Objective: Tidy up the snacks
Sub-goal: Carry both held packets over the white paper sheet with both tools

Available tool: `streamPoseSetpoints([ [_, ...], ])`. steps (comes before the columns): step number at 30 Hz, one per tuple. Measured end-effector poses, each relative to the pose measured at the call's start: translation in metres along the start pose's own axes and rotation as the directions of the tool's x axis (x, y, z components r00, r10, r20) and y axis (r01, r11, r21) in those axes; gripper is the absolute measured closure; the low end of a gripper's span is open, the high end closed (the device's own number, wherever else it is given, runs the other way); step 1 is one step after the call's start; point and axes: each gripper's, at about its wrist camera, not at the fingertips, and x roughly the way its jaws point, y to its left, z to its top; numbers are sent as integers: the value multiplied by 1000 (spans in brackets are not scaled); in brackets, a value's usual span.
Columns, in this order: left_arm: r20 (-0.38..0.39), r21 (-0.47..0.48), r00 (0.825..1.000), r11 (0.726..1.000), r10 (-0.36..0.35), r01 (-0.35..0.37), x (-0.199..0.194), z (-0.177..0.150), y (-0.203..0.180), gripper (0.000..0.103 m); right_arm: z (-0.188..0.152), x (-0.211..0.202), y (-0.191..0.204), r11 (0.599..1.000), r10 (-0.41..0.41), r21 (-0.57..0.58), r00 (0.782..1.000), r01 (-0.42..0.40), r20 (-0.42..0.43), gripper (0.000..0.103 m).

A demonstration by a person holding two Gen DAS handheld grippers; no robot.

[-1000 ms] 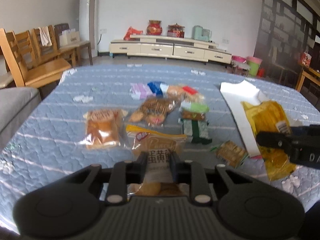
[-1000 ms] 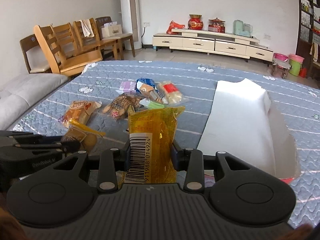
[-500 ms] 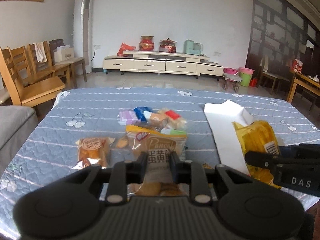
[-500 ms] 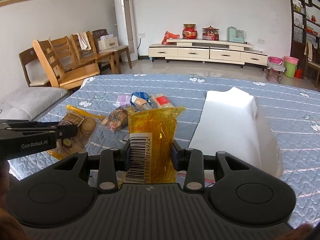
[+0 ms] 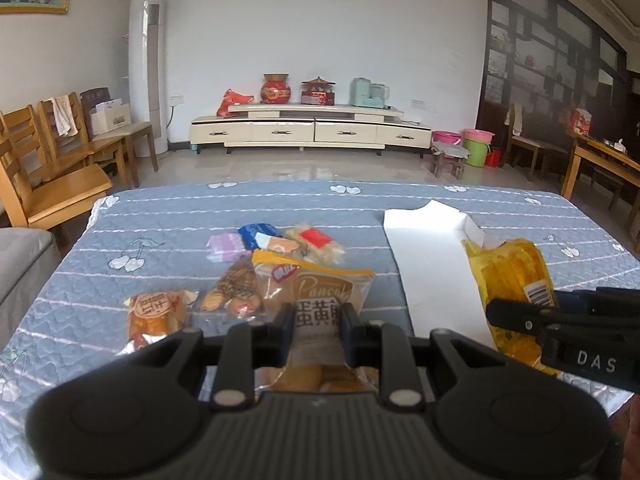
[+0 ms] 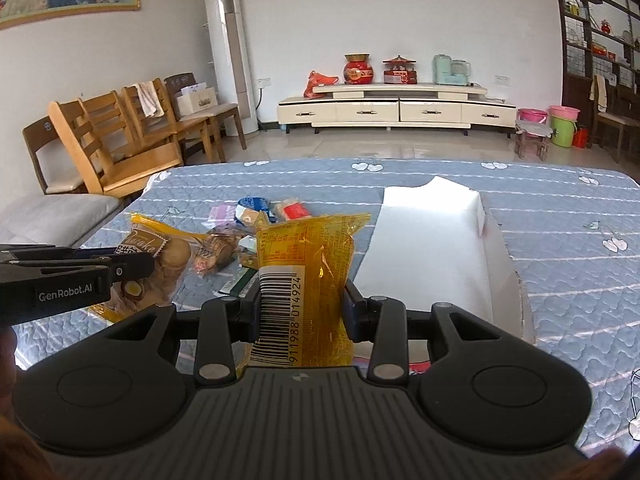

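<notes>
While a heap of snacks lies near the middle of a blue quilted bench (image 5: 120, 216), the left claw (image 5: 318, 322) is closed on a pancake packet (image 5: 316, 292) and holds it clear of the quilt, over the near edge. The right claw (image 6: 300, 312) is clamped on a yellow packet (image 6: 308, 256) with its barcode facing the camera, lifted just beside a white box (image 6: 432, 248) that sits open toward the right side of the bench. Among the snacks on the quilt, a round bun packet (image 5: 158, 314) lies toward the left edge, a brown pastry packet (image 5: 234, 292) is just beside it, and a purple packet (image 5: 224, 246), a blue packet (image 5: 256, 234) and a red-labelled packet (image 5: 316, 240) cluster farther back. Wooden chairs (image 6: 120, 140) stand off the far left corner.
</notes>
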Motion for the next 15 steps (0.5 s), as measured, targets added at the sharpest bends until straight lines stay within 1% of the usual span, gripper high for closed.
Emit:
streamPoseSetpoints([
  [15,-2,41,998,997,-68,68,14,17,-34,80,0,-9,-18,997,-67,46,998,66,18,57],
])
